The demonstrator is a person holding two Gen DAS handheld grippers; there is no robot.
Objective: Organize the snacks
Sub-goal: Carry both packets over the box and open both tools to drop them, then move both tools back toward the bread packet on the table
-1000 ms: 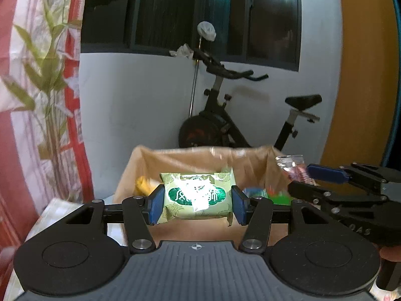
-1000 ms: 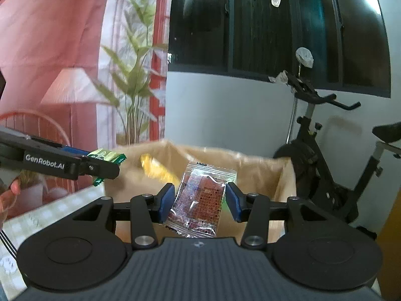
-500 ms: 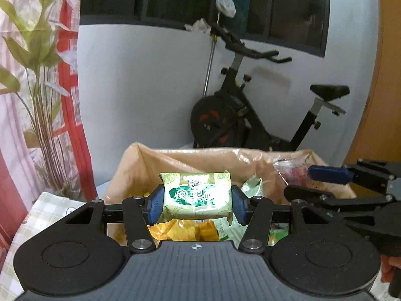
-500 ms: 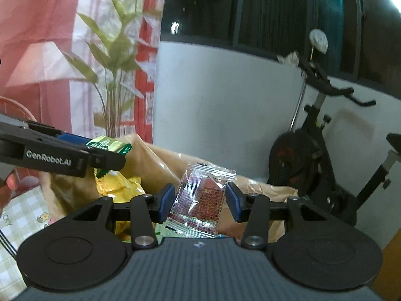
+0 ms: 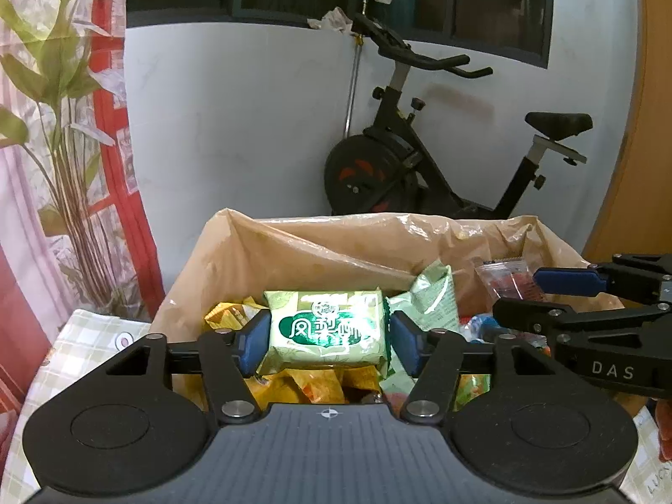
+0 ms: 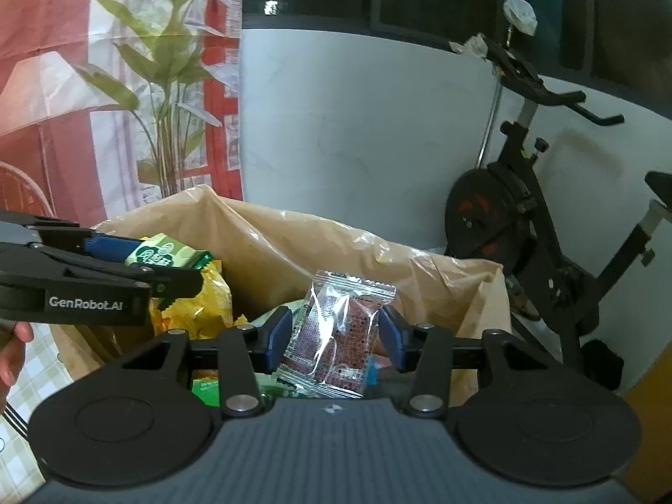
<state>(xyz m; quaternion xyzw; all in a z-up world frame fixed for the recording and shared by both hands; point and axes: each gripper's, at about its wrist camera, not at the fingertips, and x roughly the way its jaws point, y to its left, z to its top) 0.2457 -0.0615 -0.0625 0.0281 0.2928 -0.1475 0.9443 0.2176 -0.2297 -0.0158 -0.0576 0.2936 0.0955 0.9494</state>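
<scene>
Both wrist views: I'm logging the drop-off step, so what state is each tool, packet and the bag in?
left tool: jaws have just been opening, green packet between them, right pad looks clear of it.
green packet: sealed, over the bag, barely held if at all.
right tool: shut on the clear packet.
clear packet: sealed, held over the bag.
bag: open, partly filled with snacks.

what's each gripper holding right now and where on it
Left gripper: green snack pack between its just-opening jaws, at its short ends. Right gripper: clear red-printed packet, clamped by its side edges.
</scene>
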